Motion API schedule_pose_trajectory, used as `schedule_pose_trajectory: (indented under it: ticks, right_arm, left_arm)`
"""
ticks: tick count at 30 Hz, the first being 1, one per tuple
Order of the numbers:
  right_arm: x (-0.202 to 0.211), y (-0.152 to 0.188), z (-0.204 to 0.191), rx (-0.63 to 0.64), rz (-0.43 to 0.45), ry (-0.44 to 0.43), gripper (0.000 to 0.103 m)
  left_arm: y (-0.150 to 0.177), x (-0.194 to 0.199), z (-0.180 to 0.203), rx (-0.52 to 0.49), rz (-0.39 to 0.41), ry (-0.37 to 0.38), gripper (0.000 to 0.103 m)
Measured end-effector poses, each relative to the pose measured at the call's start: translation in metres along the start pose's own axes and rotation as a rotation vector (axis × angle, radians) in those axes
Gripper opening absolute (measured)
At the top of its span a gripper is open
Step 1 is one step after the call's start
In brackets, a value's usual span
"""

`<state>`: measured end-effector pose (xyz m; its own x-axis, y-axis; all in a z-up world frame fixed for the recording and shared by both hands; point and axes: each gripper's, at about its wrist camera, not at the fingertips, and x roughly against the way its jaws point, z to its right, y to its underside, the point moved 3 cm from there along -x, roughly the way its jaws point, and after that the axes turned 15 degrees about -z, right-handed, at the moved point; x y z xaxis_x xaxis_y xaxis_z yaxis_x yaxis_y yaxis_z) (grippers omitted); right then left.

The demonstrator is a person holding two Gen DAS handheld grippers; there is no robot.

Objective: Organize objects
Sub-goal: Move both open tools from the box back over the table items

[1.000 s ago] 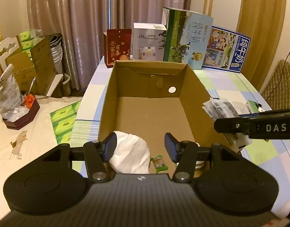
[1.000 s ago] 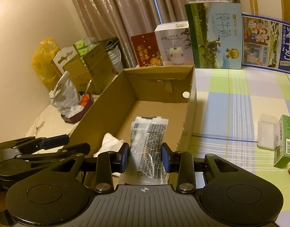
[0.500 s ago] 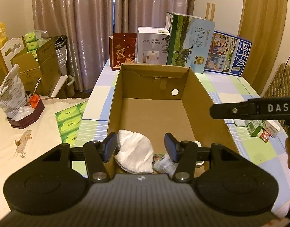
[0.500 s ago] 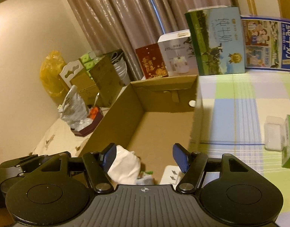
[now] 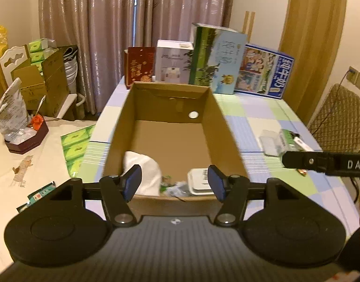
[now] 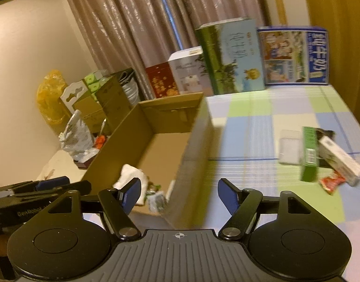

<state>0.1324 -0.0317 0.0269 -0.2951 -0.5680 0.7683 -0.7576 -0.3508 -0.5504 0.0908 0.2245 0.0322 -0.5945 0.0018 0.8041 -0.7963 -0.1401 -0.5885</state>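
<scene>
Cardboard box holds a white cloth, a white case and small wrappers at its near end. Right of the box lie a green carton, a white carton and a clear case, possibly more; blurred. Left gripper and right gripper are both spread, empty. Risk: the right gripper catching the box wall while swinging toward the cartons.

L wrist cam is set close above the near end of the cardboard box, faced down its length toward the curtain. R wrist cam is set beside the box's right wall, angled over the bench. Box, milk cartons & curtain are shared by both.
</scene>
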Motion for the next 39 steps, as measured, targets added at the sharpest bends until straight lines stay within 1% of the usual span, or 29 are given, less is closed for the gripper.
schedule_pose_trajectory:
  ticks: [5, 7, 9, 11, 13, 17, 21, 29, 32, 39]
  right_arm:
    - [0.035, 0.023, 0.022, -0.031, 0.028, 0.036, 0.079]
    - [0.048, 0.034, 0.032, -0.034, 0.036, 0.067, 0.082]
    - [0.060, 0.044, 0.045, -0.048, 0.047, 0.101, 0.089]
    - [0.073, 0.054, 0.060, -0.072, 0.056, 0.133, 0.091]
    - [0.083, 0.062, 0.074, -0.096, 0.061, 0.156, 0.092]
    - [0.107, 0.073, 0.099, -0.146, 0.086, 0.202, 0.095]
    - [0.132, 0.079, 0.118, -0.190, 0.129, 0.228, 0.097]
    - [0.169, 0.092, 0.143, -0.231, 0.183, 0.261, 0.098]
    - [0.173, 0.095, 0.149, -0.240, 0.185, 0.274, 0.098]
    - [0.183, 0.095, 0.157, -0.227, 0.191, 0.336, 0.098]
  left_arm:
    - [0.010, 0.014, 0.031, -0.027, 0.011, 0.036, 0.067]
    - [0.013, 0.019, 0.045, -0.042, 0.016, 0.050, 0.072]
    - [0.016, 0.023, 0.060, -0.059, 0.019, 0.069, 0.077]
    - [0.018, 0.025, 0.074, -0.074, 0.021, 0.087, 0.079]
    - [0.019, 0.026, 0.086, -0.088, 0.021, 0.101, 0.083]
    - [0.019, 0.026, 0.110, -0.107, 0.021, 0.130, 0.095]
    - [0.017, 0.030, 0.132, -0.145, 0.033, 0.132, 0.102]
    - [0.014, 0.035, 0.171, -0.190, 0.037, 0.162, 0.102]
    - [0.016, 0.033, 0.181, -0.199, 0.031, 0.180, 0.102]
    - [0.010, 0.021, 0.198, -0.219, 0.023, 0.229, 0.102]
